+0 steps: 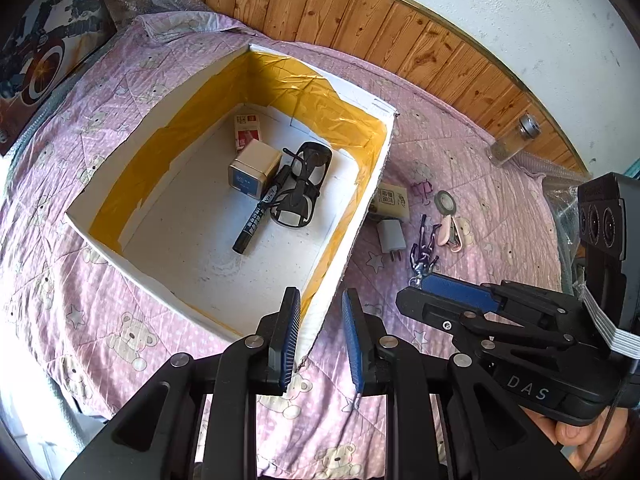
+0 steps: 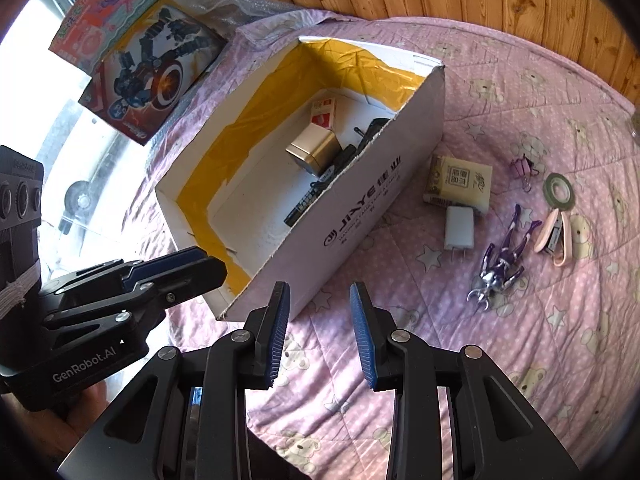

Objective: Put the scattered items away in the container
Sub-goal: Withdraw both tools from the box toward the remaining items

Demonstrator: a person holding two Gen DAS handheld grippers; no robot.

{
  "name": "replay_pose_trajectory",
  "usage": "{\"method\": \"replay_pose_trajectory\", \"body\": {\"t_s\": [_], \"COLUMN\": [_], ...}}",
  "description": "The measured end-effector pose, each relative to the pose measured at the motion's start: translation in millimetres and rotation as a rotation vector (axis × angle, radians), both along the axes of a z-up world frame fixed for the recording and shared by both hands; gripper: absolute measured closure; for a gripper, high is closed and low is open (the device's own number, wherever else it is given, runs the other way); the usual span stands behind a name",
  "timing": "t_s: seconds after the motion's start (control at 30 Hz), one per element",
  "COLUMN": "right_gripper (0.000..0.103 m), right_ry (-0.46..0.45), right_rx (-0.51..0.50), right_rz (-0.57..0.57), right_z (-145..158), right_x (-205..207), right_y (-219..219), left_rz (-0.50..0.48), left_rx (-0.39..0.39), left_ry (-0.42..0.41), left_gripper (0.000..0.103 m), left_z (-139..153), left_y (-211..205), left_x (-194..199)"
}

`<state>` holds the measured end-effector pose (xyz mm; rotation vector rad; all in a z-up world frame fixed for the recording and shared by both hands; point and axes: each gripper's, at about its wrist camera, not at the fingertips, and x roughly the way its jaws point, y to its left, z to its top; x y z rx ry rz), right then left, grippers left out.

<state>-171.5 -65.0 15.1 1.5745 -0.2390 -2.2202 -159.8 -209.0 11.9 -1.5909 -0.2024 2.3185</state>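
Note:
A white cardboard box (image 1: 348,236) (image 2: 384,196) with yellow lining stands on the pink quilt. Inside lie sunglasses (image 1: 302,184), a black marker (image 1: 260,210), a silver tin (image 1: 254,170) (image 2: 314,148) and a red-white carton (image 1: 248,130) (image 2: 323,115). Right of the box lie a cream packet (image 2: 460,186), a white charger (image 2: 459,228) (image 1: 392,234), a purple figure (image 2: 500,266) (image 1: 424,248), a pink stapler (image 2: 556,238) (image 1: 450,232), a tape roll (image 2: 560,191) and a purple clip (image 2: 524,170). My left gripper (image 1: 320,312) hovers open over the box's near corner. My right gripper (image 2: 320,304) is open and empty above the quilt by that corner.
Toy boxes (image 2: 156,68) lie at the bed's far left. A glass jar (image 1: 514,140) lies by the wooden wall panel (image 1: 360,12). Bare quilt (image 2: 460,360) spreads in front of the scattered items. A hand (image 1: 580,436) holds the right gripper.

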Motion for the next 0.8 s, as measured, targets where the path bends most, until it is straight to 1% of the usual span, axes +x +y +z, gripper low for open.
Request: {"method": "replay_pose_trajectory", "body": {"t_s": [0.13,0.33,0.63,0.67,0.73,0.8], "right_gripper": [0.069,0.069,0.069,0.069,0.069,0.069], "right_ry": [-0.012,-0.053,-0.097,-0.101,-0.108,-0.115], "right_rx": [-0.017,-0.044,-0.081,-0.084,-0.091,-0.096], "right_rz": [-0.039,-0.128,-0.282,-0.297,-0.324,-0.351], "right_z": [-7,-24,-44,-46,-50,-53], "right_x": [11,27,46,47,50,52], "right_y": [14,44,90,95,103,111], "left_rz": [-0.035,-0.119,-0.255,-0.268,-0.288,-0.3], "left_rx": [-0.005,-0.026,-0.043,-0.046,-0.052,-0.052], "left_ry": [0.005,0.014,-0.034,-0.038,-0.045,-0.057], "left_gripper": [0.08,0.08,0.079,0.078,0.07,0.066], "left_z": [1,1,-14,-16,-20,-24], "left_y": [8,30,74,79,88,96], "left_x": [6,16,27,28,28,27]}}
